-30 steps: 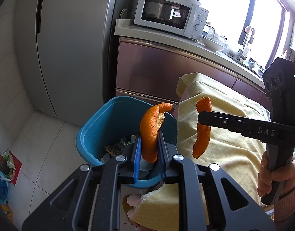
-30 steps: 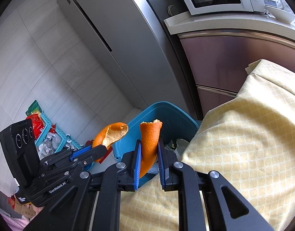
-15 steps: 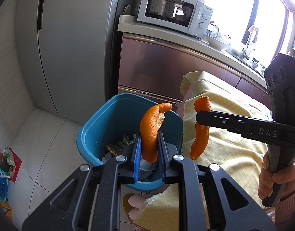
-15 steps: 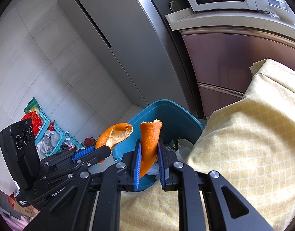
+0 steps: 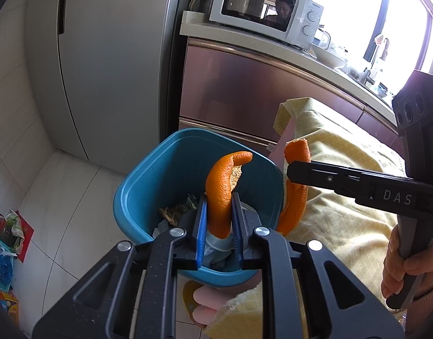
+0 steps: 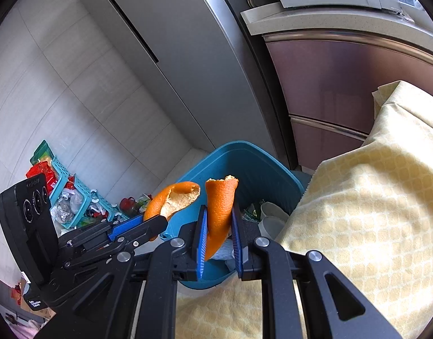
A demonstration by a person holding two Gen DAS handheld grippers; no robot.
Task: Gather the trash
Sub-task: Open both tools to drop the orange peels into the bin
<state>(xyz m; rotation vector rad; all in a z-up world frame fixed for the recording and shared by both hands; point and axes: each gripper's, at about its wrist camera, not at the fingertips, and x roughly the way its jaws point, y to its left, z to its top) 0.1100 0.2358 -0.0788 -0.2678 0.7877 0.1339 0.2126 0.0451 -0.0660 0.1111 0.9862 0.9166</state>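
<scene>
Standing upright over the blue trash bin (image 5: 148, 186), two orange peel strips: left gripper (image 5: 219, 226) jaws clamp one (image 5: 220, 189), right gripper (image 6: 219, 234) jaws another (image 6: 220, 209).

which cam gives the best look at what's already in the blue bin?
Left wrist. It looks down into the blue bin, showing dark crumpled trash on the bottom, though the left gripper and its orange peel hide part. The right wrist view sees the bin more from the side; only some pale scraps show.
</scene>
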